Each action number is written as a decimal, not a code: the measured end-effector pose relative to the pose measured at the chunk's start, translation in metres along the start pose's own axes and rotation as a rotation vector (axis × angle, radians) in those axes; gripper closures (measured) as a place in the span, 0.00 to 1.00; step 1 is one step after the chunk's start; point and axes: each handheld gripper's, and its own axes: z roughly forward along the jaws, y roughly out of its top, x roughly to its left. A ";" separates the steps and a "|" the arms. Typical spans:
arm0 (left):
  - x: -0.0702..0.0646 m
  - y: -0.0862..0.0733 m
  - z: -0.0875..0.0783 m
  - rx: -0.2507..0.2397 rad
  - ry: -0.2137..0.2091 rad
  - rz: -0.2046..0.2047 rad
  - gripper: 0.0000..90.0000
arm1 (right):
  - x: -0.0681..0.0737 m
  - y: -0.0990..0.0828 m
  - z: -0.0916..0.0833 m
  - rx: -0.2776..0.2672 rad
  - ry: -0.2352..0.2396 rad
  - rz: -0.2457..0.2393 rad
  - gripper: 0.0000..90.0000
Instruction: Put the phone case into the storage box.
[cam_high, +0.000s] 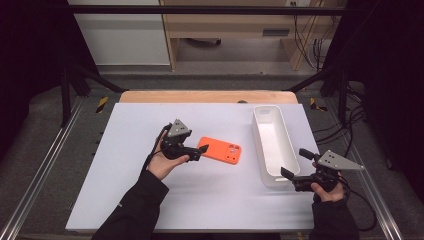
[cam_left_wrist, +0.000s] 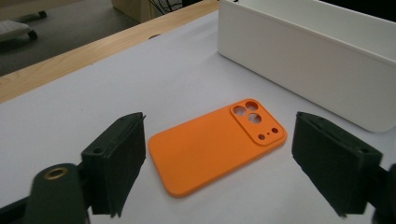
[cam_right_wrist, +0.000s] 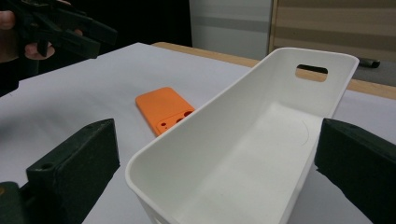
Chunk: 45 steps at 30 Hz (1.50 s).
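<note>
L gripper (cam_left_wrist: 212, 163) jaws wide, astride orange phone case (cam_left_wrist: 217, 144), not touching. Case prob. light, thin, bendy; grip across long edges. R gripper (cam_right_wrist: 215, 177) wide, at white bin (cam_right_wrist: 243, 154).

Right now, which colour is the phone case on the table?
Orange; the phone case shows best in the left gripper view.

light: even, overhead | shadows: soft | surroundings: dark | focus: slightly soft

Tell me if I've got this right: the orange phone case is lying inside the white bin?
Not quite. The orange phone case lies on the table, beside the white bin, not inside it. The high view shows it clearly.
</note>
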 end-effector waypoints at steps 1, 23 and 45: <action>0.000 0.001 0.002 0.005 0.007 0.005 0.22 | 0.000 0.000 0.000 0.000 -0.001 -0.001 0.00; 0.007 0.014 0.034 0.049 0.042 0.002 0.61 | 0.000 0.000 0.000 0.001 0.002 -0.002 0.00; 0.014 0.020 0.069 0.125 0.081 0.007 0.86 | 0.000 0.000 0.000 -0.001 0.005 -0.003 0.00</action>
